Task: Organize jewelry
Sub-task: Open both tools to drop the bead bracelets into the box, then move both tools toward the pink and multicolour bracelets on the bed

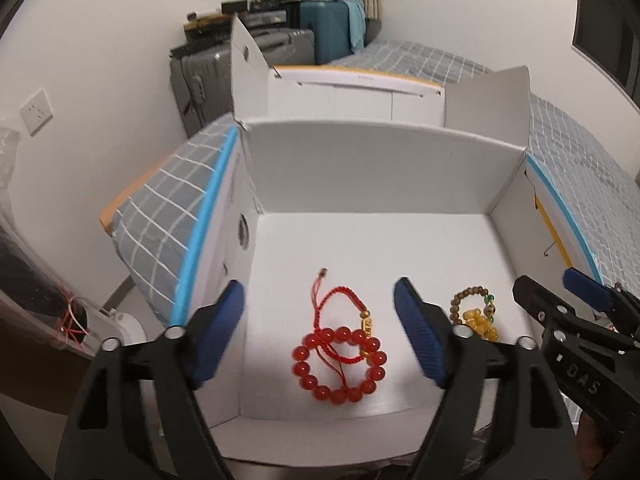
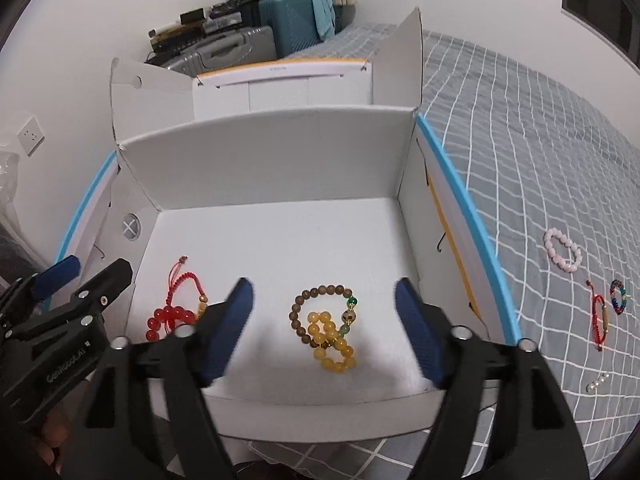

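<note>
Jewelry was seen in two places: four pieces inside the white box (image 2: pixel 280 160) and five more on the grey checked bedspread (image 2: pixel 540 140) at the right of the right-wrist frame. In the box, a red bead bracelet (image 1: pixel 340 364) lay with a red cord bracelet (image 1: pixel 344 308) draped across it, low and centre in the left-wrist view. A brown bead bracelet (image 2: pixel 324 312) and a yellow bead bracelet (image 2: pixel 330 340) lay overlapped, low and centre in the right-wrist view.

Both pairs of jaws were spread wide and released, with nothing pressed between the pads. The left gripper (image 1: pixel 320 332) was framed around the red pair, the right gripper (image 2: pixel 324 328) around the brown and yellow pair, each judged to hang above the box floor, not touching it.

The coming move was judged to turn on the pieces left outside. On the bedspread were counted one pale pink bead bracelet (image 2: pixel 563 251), one multicoloured bead bracelet (image 2: pixel 619 297), one red cord piece (image 2: pixel 599 318) with a gold tube, and, at the lower right, one short pearl strand (image 2: pixel 598 382); a fifth could not be confirmed, so four were counted with certainty. All lay right of the box, beyond its blue-edged wall, nearer the right gripper. The red cord piece's long axis ran roughly top to bottom in the frame.
</note>
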Available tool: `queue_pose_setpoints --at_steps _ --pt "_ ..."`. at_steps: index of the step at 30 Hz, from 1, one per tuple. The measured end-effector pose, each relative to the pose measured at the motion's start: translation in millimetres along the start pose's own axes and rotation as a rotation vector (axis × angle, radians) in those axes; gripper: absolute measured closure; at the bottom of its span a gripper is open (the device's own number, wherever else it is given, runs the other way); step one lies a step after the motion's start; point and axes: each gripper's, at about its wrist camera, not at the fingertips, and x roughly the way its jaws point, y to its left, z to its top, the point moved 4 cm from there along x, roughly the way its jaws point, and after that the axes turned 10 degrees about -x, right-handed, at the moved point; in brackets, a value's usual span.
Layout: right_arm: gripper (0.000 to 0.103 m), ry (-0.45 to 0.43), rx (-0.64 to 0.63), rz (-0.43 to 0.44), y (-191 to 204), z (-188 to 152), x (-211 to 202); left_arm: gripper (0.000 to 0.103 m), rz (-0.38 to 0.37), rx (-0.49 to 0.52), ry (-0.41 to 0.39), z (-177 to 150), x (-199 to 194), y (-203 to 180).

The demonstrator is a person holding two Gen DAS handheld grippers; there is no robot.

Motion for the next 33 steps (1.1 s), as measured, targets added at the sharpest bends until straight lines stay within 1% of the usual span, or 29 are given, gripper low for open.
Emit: queue_pose_setpoints --at_steps 2,4,7,10,12,18,23,27,33 --pt "0.021 -0.012 -0.004 -0.004 1.3 1.2 -4.2 0.017 0.001 -0.002 -0.012 1.6 -3.9 1.3" --pt "0.019 -0.023 -0.005 -0.012 1.2 1.4 -8.2 0.012 0.004 -0.003 -0.027 2.0 -8.2 1.3" --pt "0.016 -0.033 0.004 -0.016 -1.5 0.9 -13.7 0.01 0.001 -0.004 -0.033 1.6 -11.8 0.7" --pt "0.015 -0.038 0.012 -0.022 -5.8 -1.9 -18.7 0.007 -0.002 -0.002 -0.041 0.5 -15.3 -1.8" --pt "0.013 -0.045 0.016 -0.031 -9.4 -3.4 -23.2 0.006 -0.005 0.004 -0.045 -0.4 -17.9 -4.9" --pt "0.01 -0.072 0.03 -0.065 -27.2 -8.4 -39.6 0.006 -0.032 0.015 -0.05 -3.2 -25.7 -20.3" --pt "0.01 -0.093 0.052 -0.092 -52.4 -15.7 -56.6 0.006 -0.061 0.044 -0.059 -5.9 -34.4 -44.5" --pt "0.01 -0.102 0.077 -0.122 -81.6 -26.4 -70.1 0.006 -0.093 0.071 -0.066 -11.0 -39.2 -71.8" --pt "0.01 -0.104 0.131 -0.18 -136.7 -49.0 -88.9 0.006 -0.153 0.122 -0.056 -24.7 -41.2 -127.8"
